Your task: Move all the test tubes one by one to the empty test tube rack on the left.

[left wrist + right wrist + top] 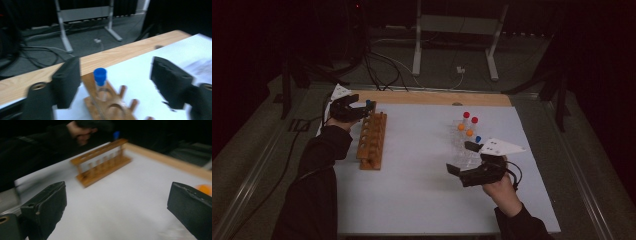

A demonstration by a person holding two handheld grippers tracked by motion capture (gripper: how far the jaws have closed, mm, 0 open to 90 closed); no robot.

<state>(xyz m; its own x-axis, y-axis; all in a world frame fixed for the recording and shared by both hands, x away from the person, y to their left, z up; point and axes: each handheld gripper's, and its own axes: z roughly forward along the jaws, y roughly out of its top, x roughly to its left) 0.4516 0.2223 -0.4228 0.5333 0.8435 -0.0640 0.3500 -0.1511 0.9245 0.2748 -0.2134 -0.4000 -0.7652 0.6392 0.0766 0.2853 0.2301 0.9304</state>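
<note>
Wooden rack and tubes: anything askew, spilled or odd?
Nothing stands out. The wooden rack stands upright on the white mat, with the blue-capped tube upright in its end hole. The other capped tubes stand together in a clear holder.

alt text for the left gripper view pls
A blue-capped tube stands upright in the end hole of a wooden rack, framed between the open black jaws of the left tool, which do not touch it. The rack sits on a white sheet over a wooden table edge, with a dark floor and cables behind.
</note>
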